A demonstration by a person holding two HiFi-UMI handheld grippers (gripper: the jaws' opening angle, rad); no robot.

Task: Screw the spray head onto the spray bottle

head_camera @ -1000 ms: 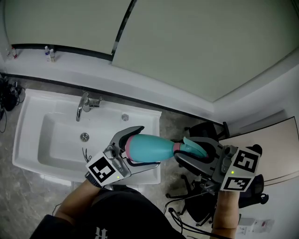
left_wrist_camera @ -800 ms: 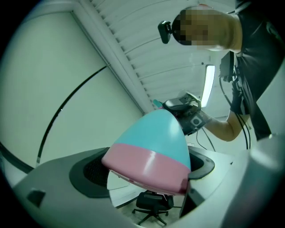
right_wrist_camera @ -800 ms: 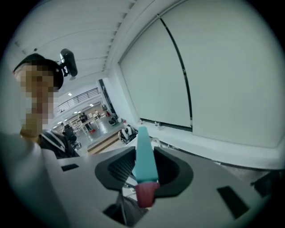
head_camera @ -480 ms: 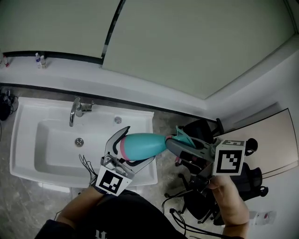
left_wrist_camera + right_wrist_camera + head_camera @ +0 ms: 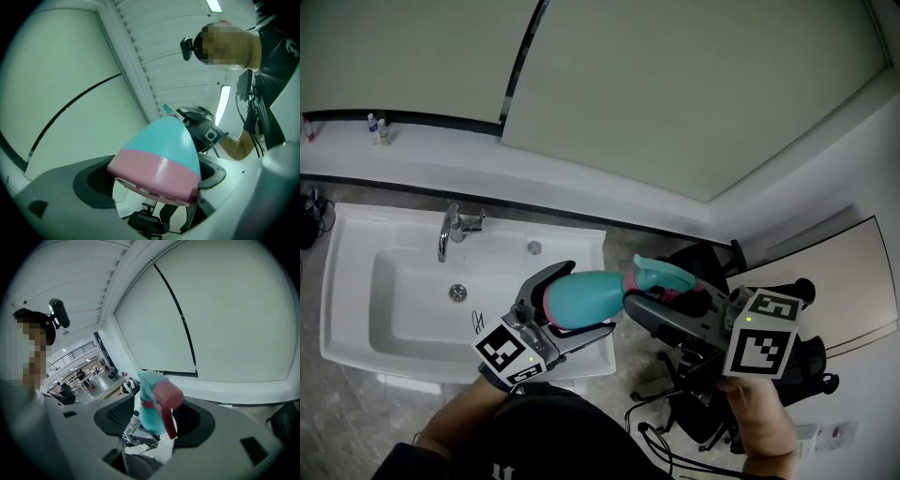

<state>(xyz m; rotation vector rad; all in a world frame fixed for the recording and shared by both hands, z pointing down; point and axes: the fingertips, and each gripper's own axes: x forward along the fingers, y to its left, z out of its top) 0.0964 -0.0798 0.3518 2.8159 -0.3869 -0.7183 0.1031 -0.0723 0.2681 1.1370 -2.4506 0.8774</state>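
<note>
- Overhead, in the head view, the spray bottle (image 5: 595, 292) is held in the air over the near right corner of the sink (image 5: 394, 225). Its long axis lies almost level, with the pink base (image 5: 553, 300) to the left and the neck to the right.
- The base is clamped by the left gripper (image 5: 574, 302), whose jaws partly cover it. The neck is hidden by the spray head (image 5: 656, 274).
- The jaws of the right gripper (image 5: 670, 298) have just been opening, with the spray head between them. The far jaw is largely hidden.
- In the left gripper view, the gap between the jaws is filled by the base, and both pads are pressed on it. Little of the spray head is seen past the bottle.
- In the right gripper view, the spray head stands between parted pads that are not seen to press on it. Its pink trigger (image 5: 168, 401) is nearest the camera. The bottle behind it cannot be made out.
</note>
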